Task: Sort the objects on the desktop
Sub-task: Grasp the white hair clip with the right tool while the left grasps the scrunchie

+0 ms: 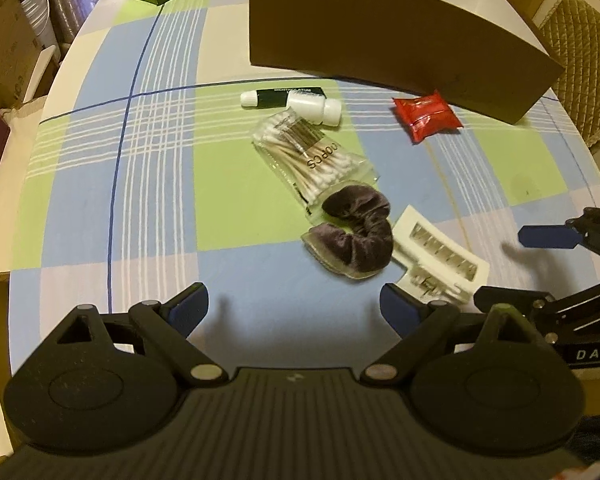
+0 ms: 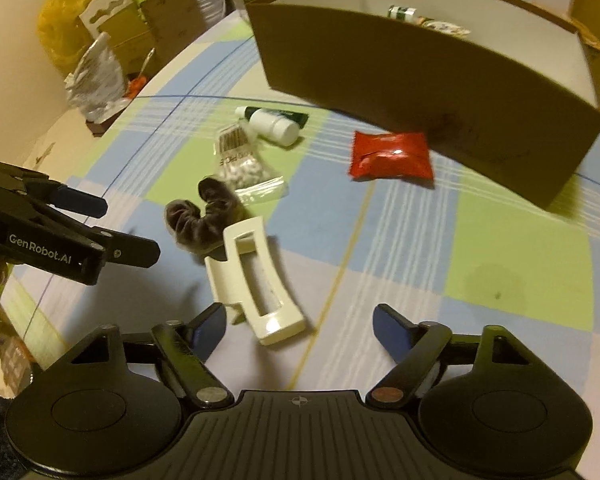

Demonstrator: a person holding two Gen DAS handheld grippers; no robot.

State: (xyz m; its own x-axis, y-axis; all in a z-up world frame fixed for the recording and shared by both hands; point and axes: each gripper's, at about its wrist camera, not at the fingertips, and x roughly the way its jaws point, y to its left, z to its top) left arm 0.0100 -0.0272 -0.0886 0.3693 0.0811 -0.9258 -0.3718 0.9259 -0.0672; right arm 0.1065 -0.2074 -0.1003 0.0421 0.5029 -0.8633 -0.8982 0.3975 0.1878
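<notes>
Grippers (image 1: 294, 308) (image 2: 296, 330) low, jaws spread, over table (image 1: 100, 184)

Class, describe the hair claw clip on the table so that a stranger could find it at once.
Start at the big brown cardboard box on the checked tablecloth. Come toward the camera past the red packet to the dark velvet scrunchie. The hair claw clip lies against it: the only cream, rigid, slotted piece.

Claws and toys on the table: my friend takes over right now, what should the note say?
Left claw: open, holding nothing.
Right claw: open, holding nothing, hovering by the white hair clip.
On the tablecloth: hair clip, grey scrunchie, cotton swab bag, white bottle, dark tube, red packet.
Done: a few small items already lie in the cardboard box.
Left: those six.
</notes>
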